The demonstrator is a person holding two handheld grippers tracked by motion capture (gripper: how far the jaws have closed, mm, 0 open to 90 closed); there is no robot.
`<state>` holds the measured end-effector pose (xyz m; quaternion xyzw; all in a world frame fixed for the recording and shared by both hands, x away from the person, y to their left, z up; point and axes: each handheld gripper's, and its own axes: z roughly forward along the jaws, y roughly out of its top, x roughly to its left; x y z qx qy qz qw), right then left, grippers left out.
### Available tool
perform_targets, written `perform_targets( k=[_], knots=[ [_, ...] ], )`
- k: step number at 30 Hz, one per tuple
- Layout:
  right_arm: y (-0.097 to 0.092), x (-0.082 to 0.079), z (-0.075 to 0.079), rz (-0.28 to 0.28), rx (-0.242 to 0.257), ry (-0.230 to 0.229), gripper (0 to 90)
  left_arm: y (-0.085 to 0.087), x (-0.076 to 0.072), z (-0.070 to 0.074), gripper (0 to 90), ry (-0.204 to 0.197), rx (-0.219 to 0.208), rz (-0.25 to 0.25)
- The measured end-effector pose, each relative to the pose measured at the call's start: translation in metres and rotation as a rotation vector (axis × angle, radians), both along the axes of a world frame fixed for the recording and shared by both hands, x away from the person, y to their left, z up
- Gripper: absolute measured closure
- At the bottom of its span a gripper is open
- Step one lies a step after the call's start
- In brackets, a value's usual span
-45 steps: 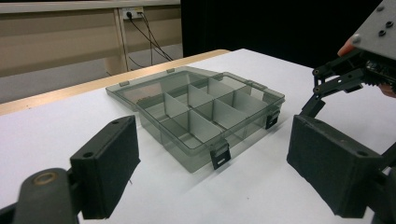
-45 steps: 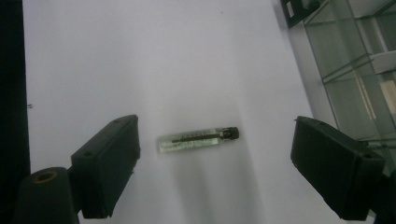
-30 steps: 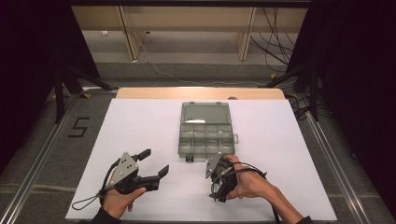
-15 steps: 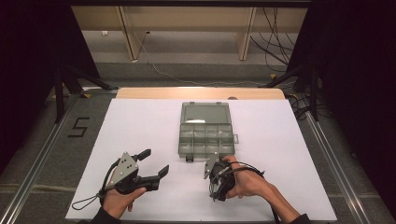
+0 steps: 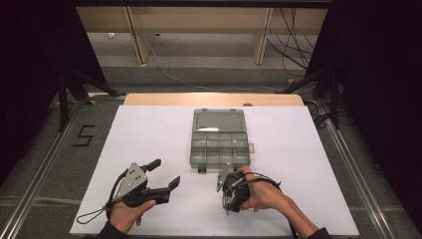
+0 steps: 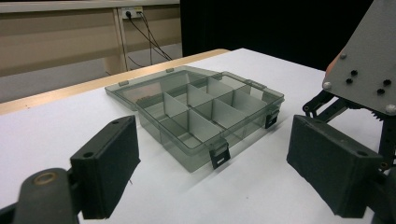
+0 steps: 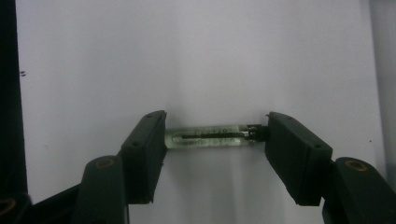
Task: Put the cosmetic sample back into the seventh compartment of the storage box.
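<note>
- Right claw (image 7: 212, 140) just closed endwise on a small glass tube (image 7: 208, 137); pads touching both ends, tube level between them, just above the white surface (image 7: 187, 56).
- Left claw (image 6: 212, 163) wide open, nothing between the pads, resting apart to the left of the right one.
- Tube: clear glass, thin dark core inside, dark cap at the right-hand end. Likely very light, stiff, slick and brittle.
- End-to-end hold probably risky: little pad contact, easy to pivot or pop out, cap end liable to crack under squeeze. Safer across the middle of the barrel, gentle pressure.
- Box (image 5: 219, 138) just ahead of the right claw (image 5: 225, 180), lid open and laid back, compartments apparently bare.
- Right gripper view: tube, core and cap plain to see. High view: tube too small to make out, but layout of both claws and box clear.
- Left gripper view: box (image 6: 196, 112) dividers and front latches at low angle, ahead of the open pads.
</note>
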<state>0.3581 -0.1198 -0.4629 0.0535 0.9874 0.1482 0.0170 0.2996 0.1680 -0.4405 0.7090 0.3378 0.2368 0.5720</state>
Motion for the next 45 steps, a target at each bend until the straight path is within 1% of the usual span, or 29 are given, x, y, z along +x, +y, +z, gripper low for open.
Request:
perform_targets(
  k=[7,10,11,13,14,17,20,21,23,24,25,28,32,34,36,41,43,44,45],
  knots=[
    [0.0,0.0,0.001,-0.011,0.009,-0.013,39.8,0.0,0.0,0.0,15.9,-0.004,0.001,-0.002],
    [-0.001,0.001,0.005,-0.026,0.027,-0.02,39.9,0.0,0.0,0.0,15.9,-0.002,0.0,-0.001],
    [-0.003,0.002,0.008,-0.043,0.05,-0.013,39.9,0.0,0.0,0.0,15.9,0.0,-0.003,0.001],
    [-0.003,0.002,0.009,-0.051,0.051,-0.02,39.9,0.0,0.0,0.001,15.9,-0.003,-0.001,-0.001],
    [-0.005,0.003,0.011,-0.058,0.066,-0.024,39.9,0.0,0.0,0.001,15.9,-0.003,0.002,-0.002],
    [-0.005,0.003,0.014,-0.062,0.079,-0.029,39.9,0.0,0.0,0.001,15.9,-0.003,0.0,0.0],
    [-0.006,0.003,0.02,-0.091,0.103,-0.049,39.9,0.0,0.0,0.001,15.9,-0.003,0.002,-0.001],
    [-0.006,0.003,0.021,-0.106,0.11,-0.046,39.9,0.0,0.0,0.001,15.9,-0.003,0.002,-0.001],
    [-0.007,0.004,0.022,-0.11,0.118,-0.049,39.9,0.0,0.0,0.001,15.9,-0.003,0.0,0.0],
    [-0.008,0.004,0.025,-0.123,0.131,-0.062,39.9,0.0,0.0,0.001,15.9,-0.003,0.001,-0.001],
    [-0.008,0.005,0.026,-0.122,0.136,-0.071,39.9,0.0,0.0,0.001,15.9,-0.003,0.001,-0.001],
    [-0.009,0.006,0.027,-0.134,0.152,-0.073,39.9,0.0,0.0,0.001,15.9,-0.003,0.001,0.0],
    [-0.011,0.007,0.031,-0.159,0.182,-0.093,39.9,0.0,0.0,0.001,15.9,-0.003,0.0,0.0],
    [-0.012,0.009,0.033,-0.173,0.202,-0.107,39.9,0.0,0.0,0.001,15.9,-0.003,0.001,-0.001],
    [-0.013,0.01,0.036,-0.179,0.226,-0.134,39.9,0.0,0.0,0.001,15.9,-0.003,0.002,-0.001],
    [-0.015,0.01,0.041,-0.201,0.25,-0.141,39.9,0.0,0.0,0.001,16.0,-0.003,0.002,0.0],
    [-0.015,0.011,0.043,-0.211,0.263,-0.149,39.9,0.0,0.0,0.001,15.9,-0.003,0.0,0.0],
    [-0.016,0.011,0.045,-0.222,0.277,-0.161,39.9,0.0,0.0,0.001,15.9,-0.003,0.003,-0.001],
    [-0.016,0.011,0.045,-0.222,0.277,-0.161,39.9,0.0,0.0,0.001,15.9,-0.003,0.005,-0.002]
  ],
)
